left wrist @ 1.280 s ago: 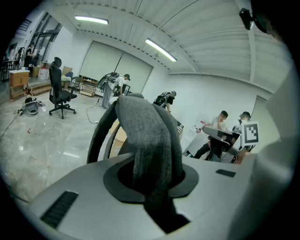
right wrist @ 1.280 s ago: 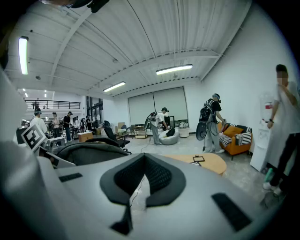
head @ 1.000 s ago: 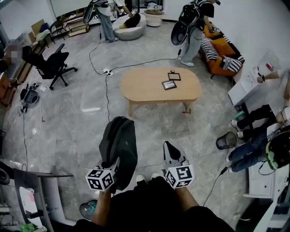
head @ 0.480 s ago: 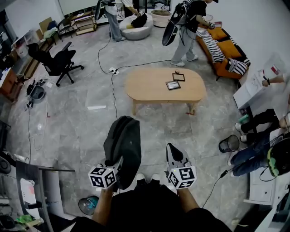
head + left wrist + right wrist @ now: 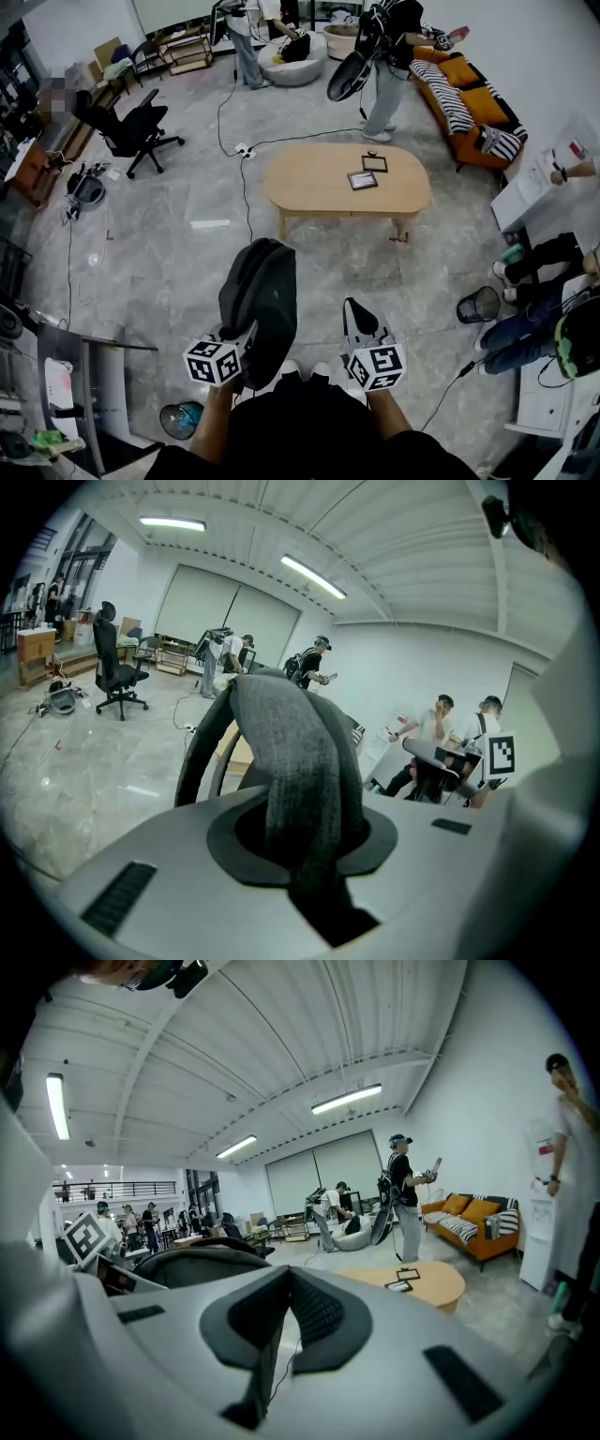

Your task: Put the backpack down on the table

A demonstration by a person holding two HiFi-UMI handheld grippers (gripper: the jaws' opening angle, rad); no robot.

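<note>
A dark grey backpack [image 5: 262, 300] hangs above the floor from my left gripper [image 5: 246, 339], which is shut on its grey fabric strap [image 5: 300, 761]; the strap fills the gap between the jaws in the left gripper view. My right gripper [image 5: 354, 309] is held beside the bag, jaws shut with nothing between them [image 5: 281, 1312], and the bag's rounded top [image 5: 187, 1265] shows at its left. The oval wooden table [image 5: 319, 187] stands ahead across a stretch of stone floor, also seen as a low table [image 5: 441, 1288] in the right gripper view.
Two small framed items [image 5: 363, 178] lie on the table. A person [image 5: 384, 56] with a large dark bag stands beyond it. An office chair [image 5: 131, 131], a floor cable [image 5: 246, 178], a wire bin [image 5: 480, 305], an orange sofa [image 5: 469, 94] and seated people at right surround the path.
The view has advanced a little toward the table, which now looks slightly larger. The backpack still hangs from the left gripper. The standing person beyond the table has shifted.
</note>
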